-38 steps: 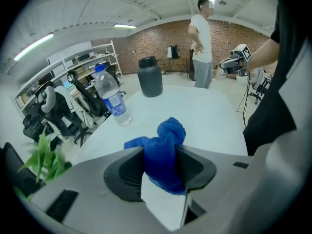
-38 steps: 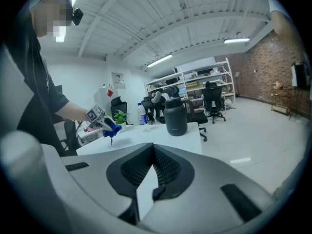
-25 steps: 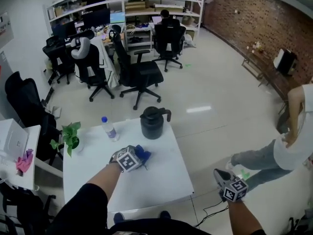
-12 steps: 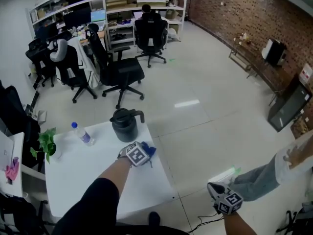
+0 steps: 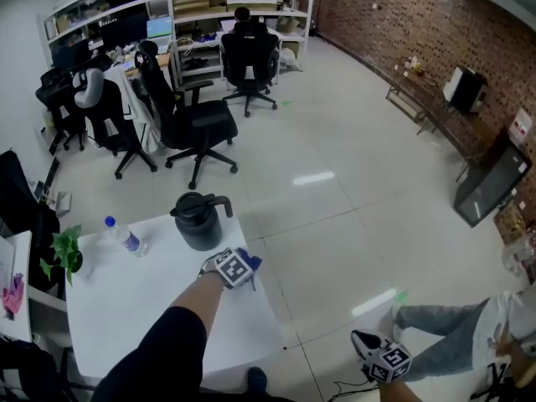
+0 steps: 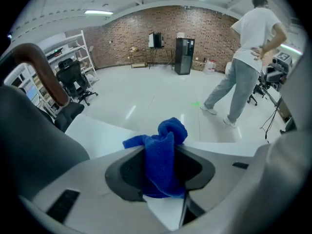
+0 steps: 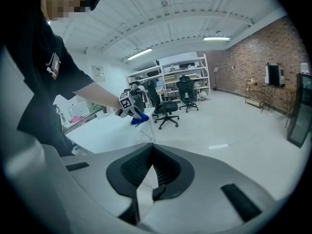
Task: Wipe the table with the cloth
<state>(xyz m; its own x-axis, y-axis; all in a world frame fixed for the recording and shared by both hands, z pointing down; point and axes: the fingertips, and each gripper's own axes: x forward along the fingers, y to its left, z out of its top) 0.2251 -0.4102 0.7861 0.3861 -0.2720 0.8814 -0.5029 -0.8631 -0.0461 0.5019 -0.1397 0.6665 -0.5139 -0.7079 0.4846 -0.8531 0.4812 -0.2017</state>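
The left claw [image 5: 241, 265] sits low over the white rectangular worktop [image 5: 142, 304], close to its right edge and just beside a dark grey lidded jug with a curved handle [image 5: 199, 221]. The left gripper view shows a crumpled blue terry cloth [image 6: 168, 135] bunched between the two dark pads. The claw is closing on it, and the fabric fills the gap, with a knot of it standing up above the jaws and a flap spilling to the left. The lower end of the cloth hangs to the white surface.

The right claw [image 7: 152, 149] is held well off to the side of the worktop, low over the pale glossy floor [image 5: 335, 191]. Its jaws are clenched together with nothing between them.

Farther left on the worktop a clear plastic bottle with a blue cap [image 5: 124, 237] lies tilted, and a small green leafy plant [image 5: 65, 256] stands near the left edge. A person in a white shirt and grey trousers [image 6: 248, 57] stands on the floor beyond.
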